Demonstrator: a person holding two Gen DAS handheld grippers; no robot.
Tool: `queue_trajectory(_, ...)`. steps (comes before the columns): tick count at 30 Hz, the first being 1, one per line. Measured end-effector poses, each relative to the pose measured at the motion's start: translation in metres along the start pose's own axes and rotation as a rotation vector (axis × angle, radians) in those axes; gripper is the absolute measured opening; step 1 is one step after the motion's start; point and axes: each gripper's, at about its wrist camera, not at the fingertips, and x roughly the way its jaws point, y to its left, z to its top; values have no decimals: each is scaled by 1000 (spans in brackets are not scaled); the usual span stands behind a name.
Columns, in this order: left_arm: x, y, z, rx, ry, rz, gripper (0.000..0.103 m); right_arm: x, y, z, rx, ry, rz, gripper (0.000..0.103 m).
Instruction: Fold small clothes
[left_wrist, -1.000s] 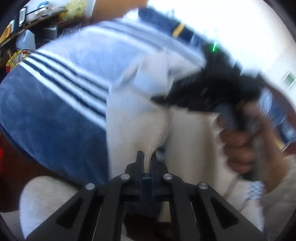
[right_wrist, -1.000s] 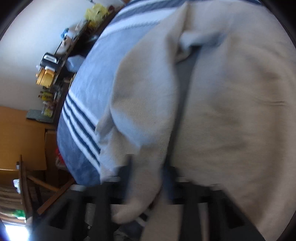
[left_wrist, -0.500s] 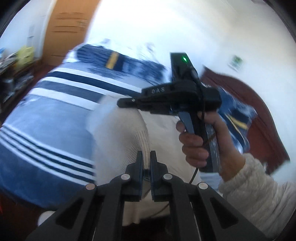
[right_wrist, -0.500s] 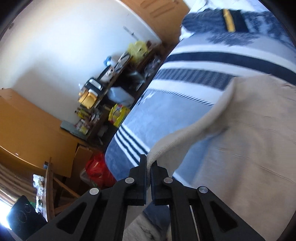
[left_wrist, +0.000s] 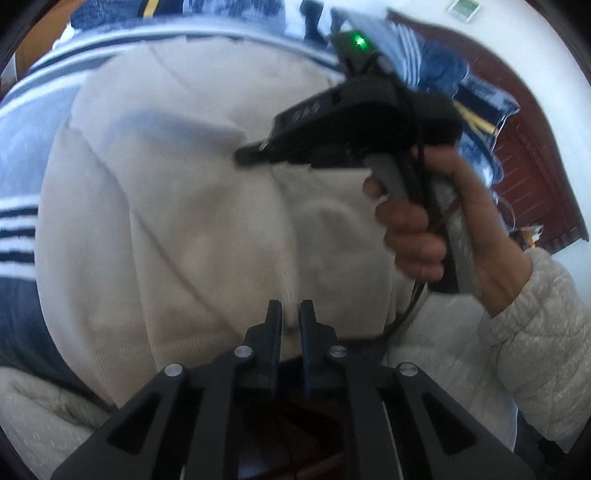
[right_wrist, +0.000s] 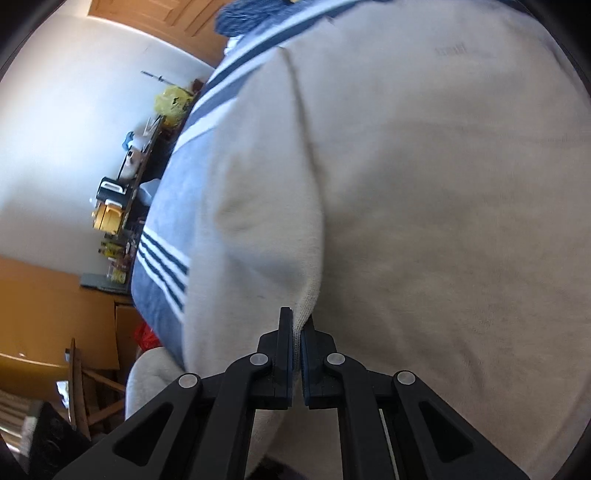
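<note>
A striped blue blanket (right_wrist: 162, 236) fills the frame's left, the cream sweater (right_wrist: 424, 192) spread over it. Both the left gripper (left_wrist: 290, 314) and right gripper (right_wrist: 296, 325) are clenched on its near hem, the sweater stretching upward from the fingertips.

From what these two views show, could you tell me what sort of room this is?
Most likely a bedroom in a home. The cream sweater lies on a bed with a blue striped blanket, a dark wooden headboard stands behind it, and a cluttered shelf lines the white wall.
</note>
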Motion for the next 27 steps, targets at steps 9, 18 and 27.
queue_trajectory(9, -39, 38, -1, -181, -130, 77, 66, -63, -24, -89, 145, -121, 58, 74)
queue_trajectory(18, -27, 75, -20, -252, -114, 158, 66, -41, 7, -132, -11, -72, -100, 5)
queue_trajectory(27, -57, 106, -48, -316, -186, 320, 66, -99, -33, -168, 130, -236, -166, 59)
